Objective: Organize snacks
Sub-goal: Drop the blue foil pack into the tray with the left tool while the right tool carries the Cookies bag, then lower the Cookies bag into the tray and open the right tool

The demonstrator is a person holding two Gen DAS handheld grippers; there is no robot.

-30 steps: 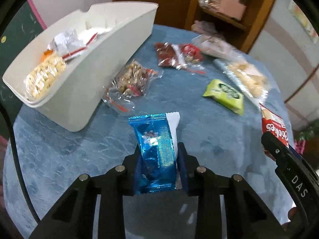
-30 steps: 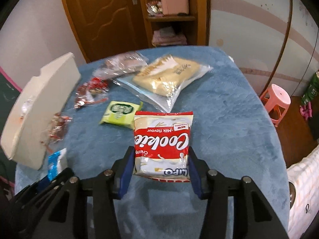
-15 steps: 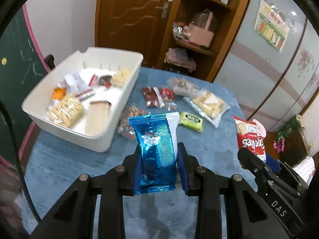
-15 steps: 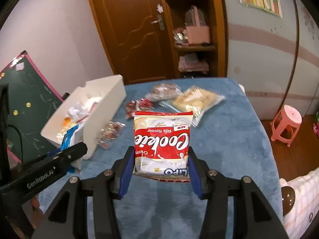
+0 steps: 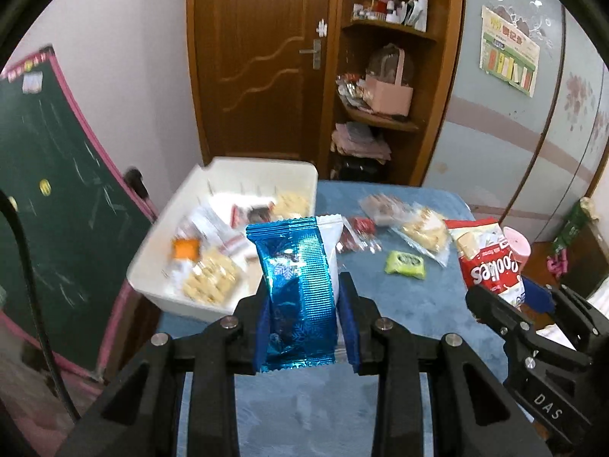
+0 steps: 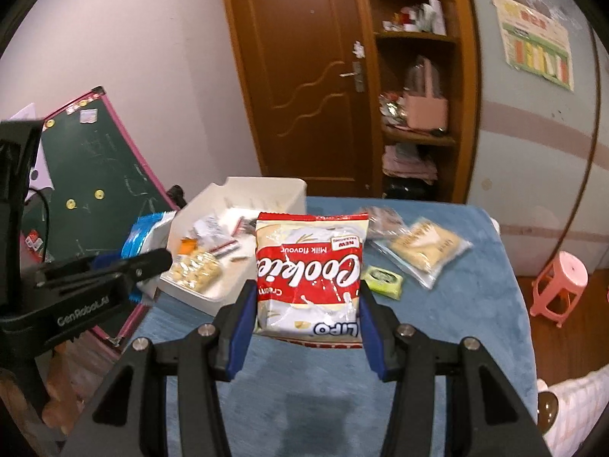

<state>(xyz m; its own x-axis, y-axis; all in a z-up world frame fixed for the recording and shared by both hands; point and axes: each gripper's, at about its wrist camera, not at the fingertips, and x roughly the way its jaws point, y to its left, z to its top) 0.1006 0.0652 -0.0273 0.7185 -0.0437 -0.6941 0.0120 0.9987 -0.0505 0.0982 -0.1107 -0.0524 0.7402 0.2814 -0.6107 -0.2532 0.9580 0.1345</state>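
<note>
My left gripper (image 5: 306, 327) is shut on a blue foil snack packet (image 5: 297, 289), held upright above the near table. My right gripper (image 6: 306, 316) is shut on a red and white cookie bag (image 6: 310, 270); the bag also shows in the left wrist view (image 5: 489, 262). A white bin (image 5: 182, 297) with several snacks inside stands at the table's left; it also shows in the right wrist view (image 6: 266, 186). Loose on the blue tablecloth (image 6: 456, 323) lie a green packet (image 6: 382, 280), a clear bag of biscuits (image 6: 426, 247) and red packets (image 5: 357, 232).
A green chalkboard (image 5: 57, 198) leans left of the table. A wooden door (image 6: 304, 76) and shelf unit (image 6: 418, 87) stand behind it. A pink stool (image 6: 559, 289) is on the floor at the right.
Both grippers have risen and pulled back from the table with their packets still held. The bin and loose snacks now look smaller and farther.
</note>
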